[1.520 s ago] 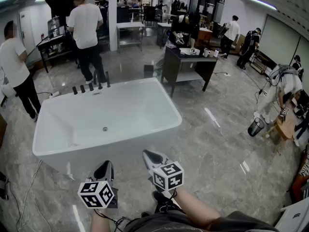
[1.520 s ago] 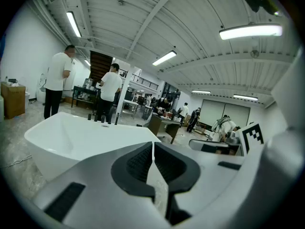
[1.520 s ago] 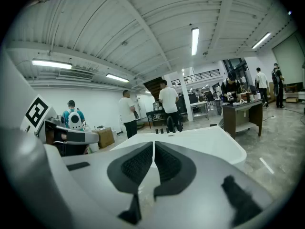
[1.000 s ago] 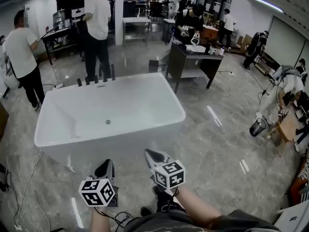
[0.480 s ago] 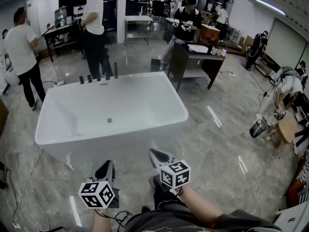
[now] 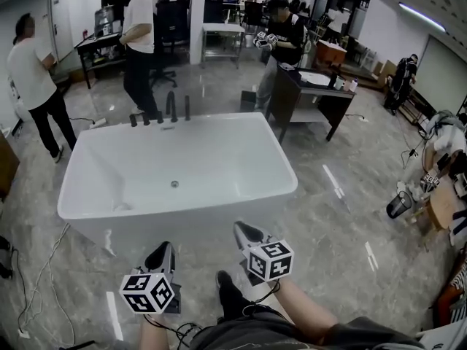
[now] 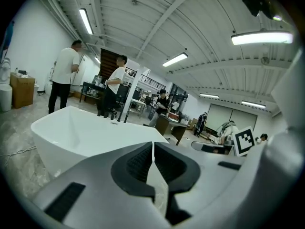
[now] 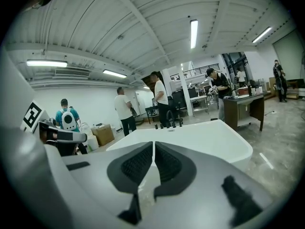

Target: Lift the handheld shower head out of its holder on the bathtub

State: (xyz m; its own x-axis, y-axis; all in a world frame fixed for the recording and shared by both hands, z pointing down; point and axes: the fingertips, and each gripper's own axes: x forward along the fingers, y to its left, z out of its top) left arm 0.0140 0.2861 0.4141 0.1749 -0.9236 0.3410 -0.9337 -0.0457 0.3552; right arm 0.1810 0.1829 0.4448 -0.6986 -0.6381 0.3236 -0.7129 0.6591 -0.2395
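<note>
Left gripper [image 6: 163,249] and right gripper [image 6: 241,230] were both clenched on nothing. I held them low, near side of the white rectangular freestanding bathtub [image 6: 190,208], apart from it. A row of dark upright fittings [image 6: 146,118] stood on the far rim. The dark handheld shower head [image 6: 187,109] seemed to be its right-end piece, too small to confirm.

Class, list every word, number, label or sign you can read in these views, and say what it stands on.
No text can be read anywhere.
The left gripper and right gripper carry only black-and-white square marker patterns, no letters or numbers.
</note>
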